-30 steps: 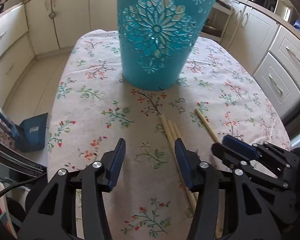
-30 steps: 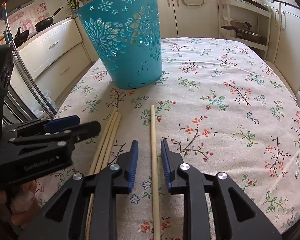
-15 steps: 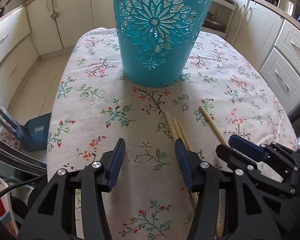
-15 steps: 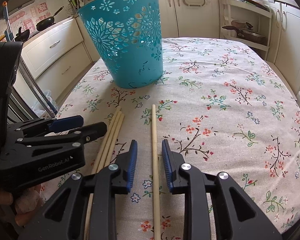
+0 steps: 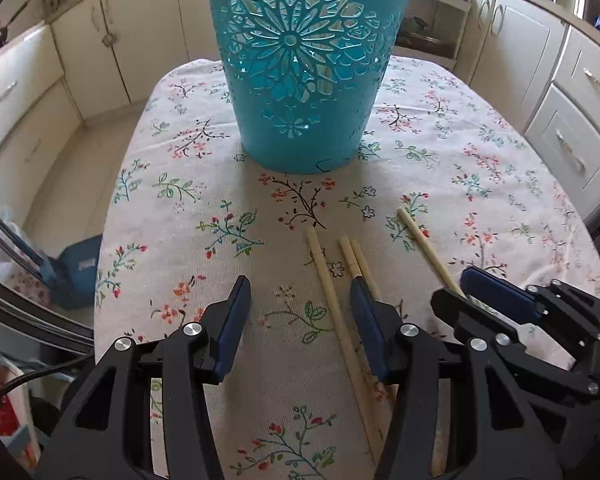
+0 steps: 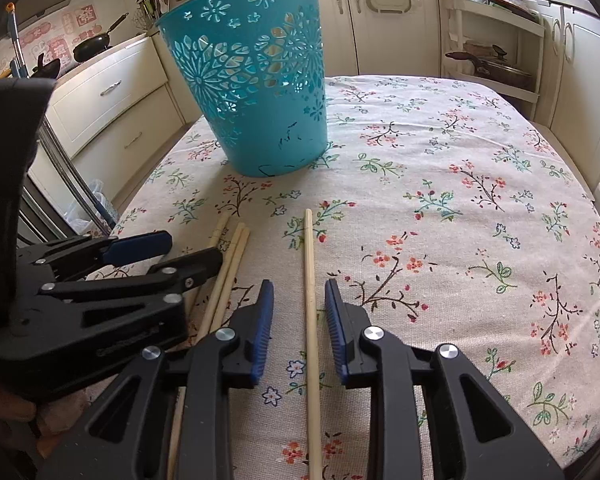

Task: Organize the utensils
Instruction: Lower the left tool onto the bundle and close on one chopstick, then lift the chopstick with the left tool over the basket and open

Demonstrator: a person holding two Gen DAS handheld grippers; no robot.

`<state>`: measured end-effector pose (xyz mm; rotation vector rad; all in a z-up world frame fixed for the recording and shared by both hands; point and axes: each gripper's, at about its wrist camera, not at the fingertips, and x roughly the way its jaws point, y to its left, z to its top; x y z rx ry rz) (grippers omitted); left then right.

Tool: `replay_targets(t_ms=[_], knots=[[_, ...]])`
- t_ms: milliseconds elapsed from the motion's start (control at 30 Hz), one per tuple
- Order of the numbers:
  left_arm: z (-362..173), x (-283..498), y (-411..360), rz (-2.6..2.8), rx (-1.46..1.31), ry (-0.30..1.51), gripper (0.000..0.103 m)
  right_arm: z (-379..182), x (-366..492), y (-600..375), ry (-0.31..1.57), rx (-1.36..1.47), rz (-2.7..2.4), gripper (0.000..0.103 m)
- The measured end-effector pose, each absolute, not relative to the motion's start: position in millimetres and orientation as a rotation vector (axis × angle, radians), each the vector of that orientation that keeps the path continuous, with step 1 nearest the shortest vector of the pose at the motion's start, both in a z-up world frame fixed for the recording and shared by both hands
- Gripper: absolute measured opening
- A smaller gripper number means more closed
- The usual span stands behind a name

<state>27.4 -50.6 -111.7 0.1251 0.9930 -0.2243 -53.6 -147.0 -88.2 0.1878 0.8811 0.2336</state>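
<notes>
A teal cut-out basket (image 5: 300, 68) (image 6: 252, 96) stands upright on the floral tablecloth. Several wooden chopsticks lie in front of it. One chopstick (image 5: 332, 296) lies between my left gripper's (image 5: 298, 300) open jaws, near the right finger; two more (image 5: 360, 264) run under that finger. A single chopstick (image 6: 310, 300) (image 5: 424, 248) lies between my right gripper's (image 6: 298, 304) open jaws, untouched. The other three (image 6: 228, 272) lie left of it, partly under the left gripper (image 6: 156, 256). The right gripper shows in the left wrist view (image 5: 460, 292).
The table (image 6: 460, 160) is covered by a floral cloth and ends close on the left and right. Cream kitchen cabinets (image 5: 560, 100) surround it. A shelf cart with a pan (image 6: 492, 64) stands behind. A blue dustpan (image 5: 80, 268) sits on the floor at left.
My left gripper has shifted right and back from the basket, so one chopstick now lies between its jaws and has parted from the other two. The right gripper has barely moved.
</notes>
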Motion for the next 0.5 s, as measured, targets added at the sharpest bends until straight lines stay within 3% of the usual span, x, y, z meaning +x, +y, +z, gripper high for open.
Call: replay_targets(t_ms=[167,333,500], knots=[[-111.5,30.8,-48.5,-0.228,0.144,0.99,0.039,-88.1,-53.0,-145.5,0.88,0.181,0.233,0.027],[-109.6,37.1,-55.9,-0.295,0.176,1.006,0.01,-89.0,-52.3,-143.2,0.873,0.173,0.237,0.031],[-107.8,35.5,-61.2,-0.332,0.215,1.022,0.005,-89.2,-52.1,-142.6,0.866,0.167,0.241,0.032]])
